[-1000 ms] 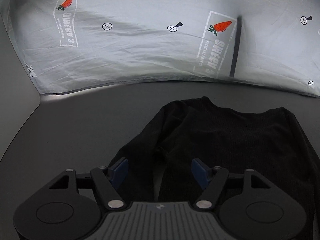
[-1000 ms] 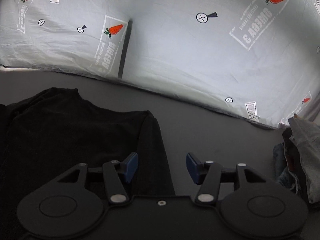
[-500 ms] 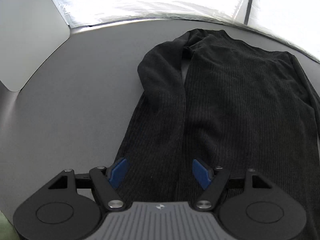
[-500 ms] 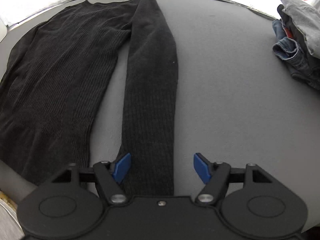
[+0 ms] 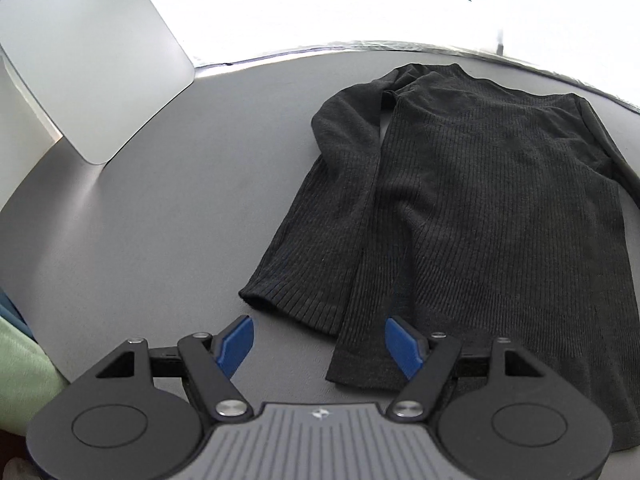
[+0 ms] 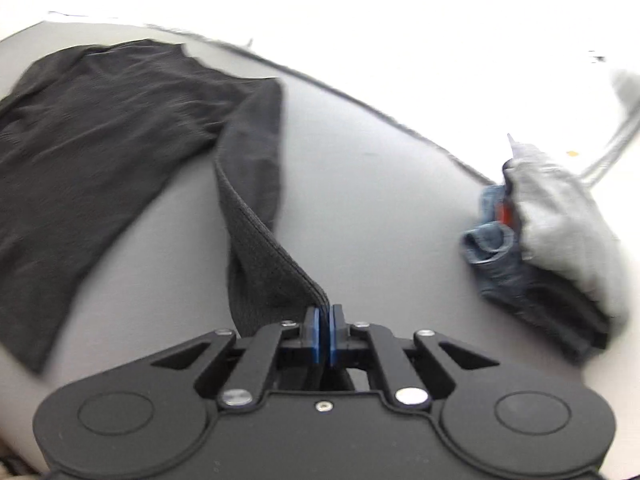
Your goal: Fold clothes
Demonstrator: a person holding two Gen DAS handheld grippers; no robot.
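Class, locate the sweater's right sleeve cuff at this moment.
In the right wrist view the cuff sits low centre, pinched by the right gripper, lifted off the grey table.

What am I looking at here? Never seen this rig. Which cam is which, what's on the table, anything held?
No robot arm: a person holds one two-finger gripper in each hand, with a fisheye camera on each looking along its fingers. In the left wrist view, the left gripper is open and holds nothing, near the cuff of the left sleeve of a black sweater lying flat on the grey table. In the blurred right wrist view, the right gripper is shut on the right sleeve. A pile of clothes sits off to the right.
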